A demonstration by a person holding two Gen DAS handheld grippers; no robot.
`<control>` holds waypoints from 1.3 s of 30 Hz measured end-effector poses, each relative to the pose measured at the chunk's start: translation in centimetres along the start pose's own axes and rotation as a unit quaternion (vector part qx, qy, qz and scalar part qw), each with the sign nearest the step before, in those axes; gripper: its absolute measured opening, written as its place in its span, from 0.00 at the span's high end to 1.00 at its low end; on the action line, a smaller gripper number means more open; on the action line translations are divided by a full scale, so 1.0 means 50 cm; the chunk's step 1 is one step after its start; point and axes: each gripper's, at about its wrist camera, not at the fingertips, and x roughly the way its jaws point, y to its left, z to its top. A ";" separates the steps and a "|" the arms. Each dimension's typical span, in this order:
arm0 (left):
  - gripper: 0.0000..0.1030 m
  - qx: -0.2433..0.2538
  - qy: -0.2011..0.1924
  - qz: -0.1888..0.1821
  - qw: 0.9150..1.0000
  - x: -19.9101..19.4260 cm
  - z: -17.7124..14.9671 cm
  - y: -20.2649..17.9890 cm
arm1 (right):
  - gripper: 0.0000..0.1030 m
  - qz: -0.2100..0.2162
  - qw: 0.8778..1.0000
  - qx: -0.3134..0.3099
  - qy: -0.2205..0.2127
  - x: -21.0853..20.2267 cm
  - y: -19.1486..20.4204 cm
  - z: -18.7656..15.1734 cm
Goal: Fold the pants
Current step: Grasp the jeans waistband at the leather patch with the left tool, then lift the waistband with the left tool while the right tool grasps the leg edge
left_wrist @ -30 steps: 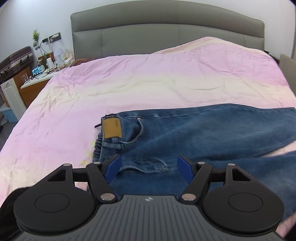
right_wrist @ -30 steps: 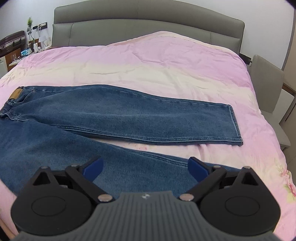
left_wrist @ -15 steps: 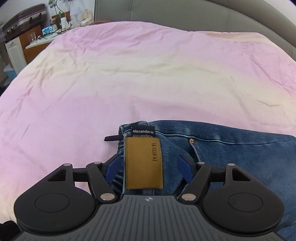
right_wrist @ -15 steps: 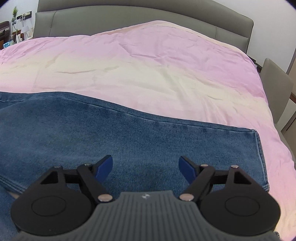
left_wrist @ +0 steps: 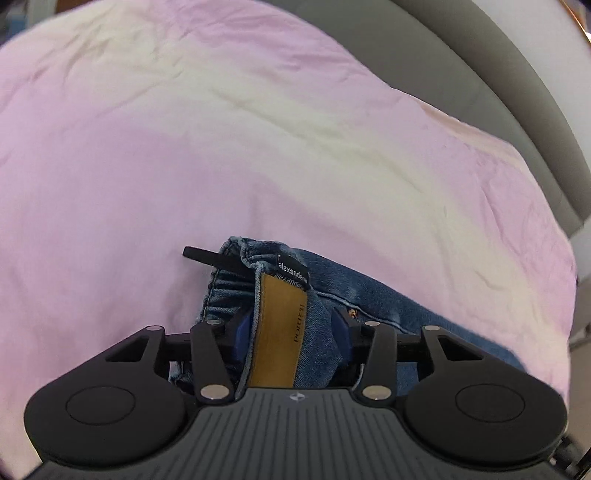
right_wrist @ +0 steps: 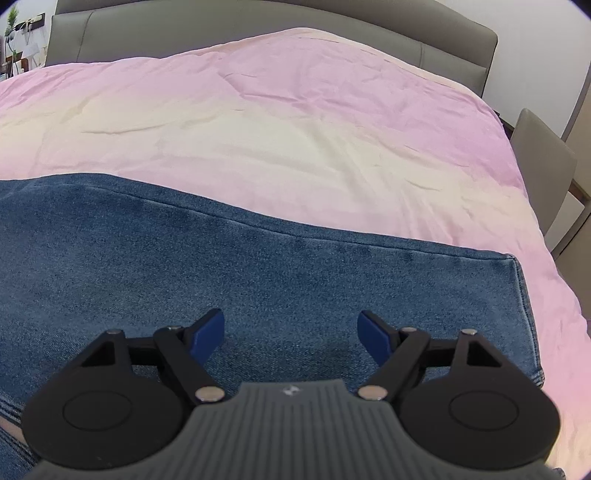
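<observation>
Blue jeans lie on a pink bed. In the left wrist view my left gripper (left_wrist: 290, 332) is closed on the jeans' waistband (left_wrist: 317, 291), with the tan leather patch (left_wrist: 279, 332) bunched between the blue pads and lifted off the cover. In the right wrist view my right gripper (right_wrist: 291, 334) is open, low over the far pant leg (right_wrist: 258, 266), near its hem (right_wrist: 524, 302) at the right. Nothing is between its fingers.
The pink and cream bedcover (right_wrist: 277, 122) spreads beyond the jeans. A grey padded headboard (right_wrist: 258, 26) runs along the back. A grey chair (right_wrist: 543, 177) stands at the bed's right side.
My left gripper has closed on the waistband and tilted it up; the view has rolled. My right gripper has stayed open and dropped slightly closer to the pant leg.
</observation>
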 end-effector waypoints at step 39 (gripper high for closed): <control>0.57 0.358 -0.055 0.226 0.905 -0.152 -0.121 -0.212 | 0.20 0.041 0.995 0.065 0.062 -0.130 -0.203 -0.060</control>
